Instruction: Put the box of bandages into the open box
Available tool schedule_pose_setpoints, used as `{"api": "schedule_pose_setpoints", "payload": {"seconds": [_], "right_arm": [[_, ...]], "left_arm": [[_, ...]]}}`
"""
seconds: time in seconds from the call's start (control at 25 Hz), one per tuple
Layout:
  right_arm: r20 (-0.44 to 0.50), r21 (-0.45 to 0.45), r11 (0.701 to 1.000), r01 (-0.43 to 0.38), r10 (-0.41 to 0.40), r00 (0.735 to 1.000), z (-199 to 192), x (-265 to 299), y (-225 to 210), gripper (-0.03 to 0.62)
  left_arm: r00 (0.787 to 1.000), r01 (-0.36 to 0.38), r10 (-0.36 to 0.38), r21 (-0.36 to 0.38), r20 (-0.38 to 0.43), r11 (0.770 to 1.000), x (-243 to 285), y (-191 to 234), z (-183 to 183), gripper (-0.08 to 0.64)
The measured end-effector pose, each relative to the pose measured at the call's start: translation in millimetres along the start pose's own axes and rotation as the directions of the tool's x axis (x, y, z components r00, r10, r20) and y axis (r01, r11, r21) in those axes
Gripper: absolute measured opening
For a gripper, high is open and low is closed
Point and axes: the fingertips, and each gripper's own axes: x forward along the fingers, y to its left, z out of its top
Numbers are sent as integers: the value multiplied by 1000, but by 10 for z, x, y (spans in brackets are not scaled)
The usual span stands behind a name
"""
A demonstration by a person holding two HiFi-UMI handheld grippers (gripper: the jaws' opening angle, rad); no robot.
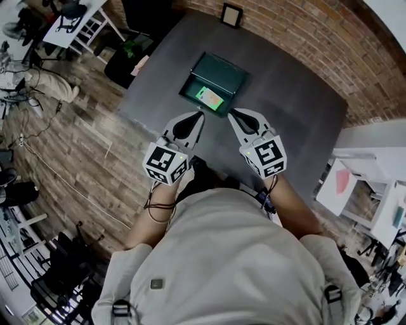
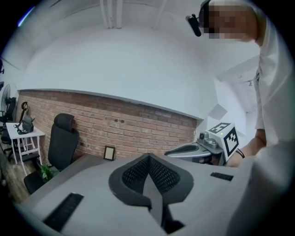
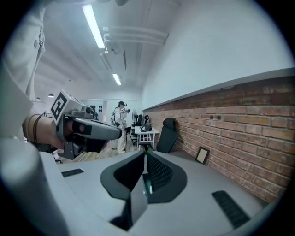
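Observation:
The open box (image 1: 223, 68), dark green with its lid up, sits on the grey table (image 1: 292, 95) ahead of me. A green and white box of bandages (image 1: 210, 97) lies inside it. My left gripper (image 1: 199, 115) and right gripper (image 1: 231, 112) hover side by side just short of the box, near my body, both shut with nothing between the jaws. The left gripper view shows my left gripper (image 2: 148, 157) closed and the right gripper (image 2: 168, 152) beside it. In the right gripper view, my right gripper (image 3: 145, 154) is closed and the left gripper (image 3: 120, 133) is alongside. Neither gripper view shows the boxes.
A small picture frame (image 1: 231, 14) leans on the brick wall (image 1: 304, 38) at the table's far edge. A black office chair (image 2: 62, 138) stands left of the table. White desks (image 1: 82, 25) and cables lie on the wooden floor to the left.

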Motion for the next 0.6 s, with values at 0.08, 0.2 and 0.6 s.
{"api": "schedule_pose_setpoints", "payload": {"seconds": [0.08, 0.2, 0.6], "right_arm": [[42, 11, 1000, -4, 4, 999, 131, -184, 37, 31], [107, 9, 1000, -12, 11, 994, 314, -470, 84, 23], [199, -14, 996, -84, 85, 976, 486, -1190, 259, 21]], "left_arm": [[1000, 1, -2, 17, 21, 1000, -81, -161, 95, 15], [999, -3, 2, 19, 51, 1000, -189, -376, 188, 15], [990, -97, 92, 46, 105, 994, -580, -1066, 337, 15]]}}
